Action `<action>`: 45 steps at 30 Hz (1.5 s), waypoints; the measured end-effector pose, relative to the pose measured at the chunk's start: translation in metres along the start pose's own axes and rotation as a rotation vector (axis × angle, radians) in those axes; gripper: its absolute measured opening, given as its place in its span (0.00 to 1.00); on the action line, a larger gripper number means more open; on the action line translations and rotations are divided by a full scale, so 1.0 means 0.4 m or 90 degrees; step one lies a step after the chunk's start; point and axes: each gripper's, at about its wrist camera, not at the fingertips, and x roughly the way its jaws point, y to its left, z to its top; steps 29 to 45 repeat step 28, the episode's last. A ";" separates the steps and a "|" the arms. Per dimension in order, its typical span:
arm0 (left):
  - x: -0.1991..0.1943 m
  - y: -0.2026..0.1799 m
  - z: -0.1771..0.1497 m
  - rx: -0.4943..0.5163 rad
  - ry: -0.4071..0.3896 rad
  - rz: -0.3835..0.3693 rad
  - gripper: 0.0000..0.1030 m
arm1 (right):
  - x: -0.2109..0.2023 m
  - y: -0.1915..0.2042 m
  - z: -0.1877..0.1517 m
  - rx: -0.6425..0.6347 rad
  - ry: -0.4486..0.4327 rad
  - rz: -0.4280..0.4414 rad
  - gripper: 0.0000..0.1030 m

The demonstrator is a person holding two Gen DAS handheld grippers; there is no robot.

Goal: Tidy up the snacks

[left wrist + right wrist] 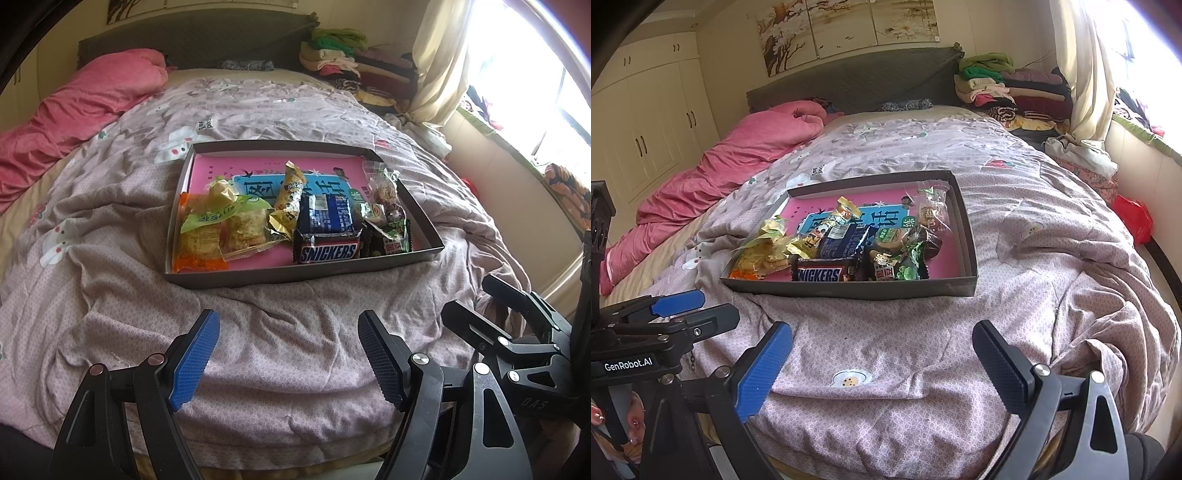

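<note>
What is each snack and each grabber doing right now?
Tray: on the bed, open top, holds all the snacks.
Snickers bar: wrapped, lying at the tray's near edge.
Blue packet: sealed, lying behind the Snickers bar.
Left gripper: open, empty.
Right gripper: open, empty.

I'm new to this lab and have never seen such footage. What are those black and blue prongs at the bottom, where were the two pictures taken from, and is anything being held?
No robot here: a person holds a two-fingered tool in each hand, each with a camera looking along its fingers. One picture is from the left tool, the other from the right tool; each also glimpses the other at its edge. Both tools are open and hold nothing. They point at a bed under a patterned quilt. On it sits a shallow box of wrapped snacks: a Snickers bar, a dark blue packet, a yellow packet and green-wrapped sweets.
</note>
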 end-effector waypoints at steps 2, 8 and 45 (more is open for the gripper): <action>0.002 0.002 -0.002 -0.001 0.001 0.001 0.76 | 0.000 0.000 0.000 0.000 0.000 0.000 0.96; 0.001 0.004 -0.004 0.001 -0.004 0.006 0.76 | 0.002 -0.002 0.000 0.001 0.001 -0.001 0.96; -0.008 0.058 0.042 -0.023 -0.064 0.069 0.76 | 0.023 -0.032 0.012 0.013 -0.003 -0.009 0.96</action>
